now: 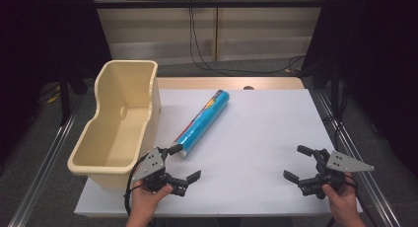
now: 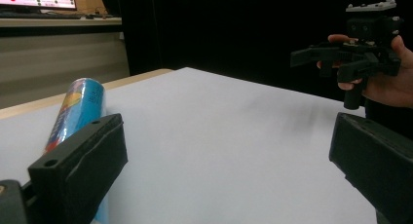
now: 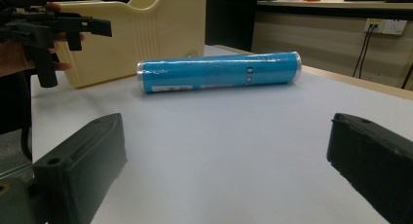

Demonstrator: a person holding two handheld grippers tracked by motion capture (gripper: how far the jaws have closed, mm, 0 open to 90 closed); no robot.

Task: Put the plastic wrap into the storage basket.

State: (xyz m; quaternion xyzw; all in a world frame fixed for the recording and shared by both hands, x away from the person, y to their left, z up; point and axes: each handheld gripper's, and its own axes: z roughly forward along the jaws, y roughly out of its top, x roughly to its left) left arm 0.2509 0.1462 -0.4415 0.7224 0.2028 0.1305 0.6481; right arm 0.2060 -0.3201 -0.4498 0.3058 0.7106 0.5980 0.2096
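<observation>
Tube point(image 1: 202, 123), blue, glossy plastic wrap, cylindrical, lies on its side on the white worktop point(image 1: 256, 138), running diagonally between the bin and mid-table. Label print on it in the right gripper view point(image 3: 219, 72): white patches with text too small to read; one end has multicolour print. Cream plastic bin point(image 1: 120, 119), tall-walled, smooth, empty inside, sits at the worktop's left edge, just beside the tube. Left hand-held gripper point(image 1: 185, 163), black, grey three-cornered plate on top, jaws spread wide with nothing between; its upper jaw tip is right at the tube's near end, contact unclear. Right hand-held gripper point(image 1: 298, 163) near the right front, jaws spread apart too, nothing held, well apart from the tube. Behind: wood table edge, wall socket, cables, metal rails either side, dark curtains.
</observation>
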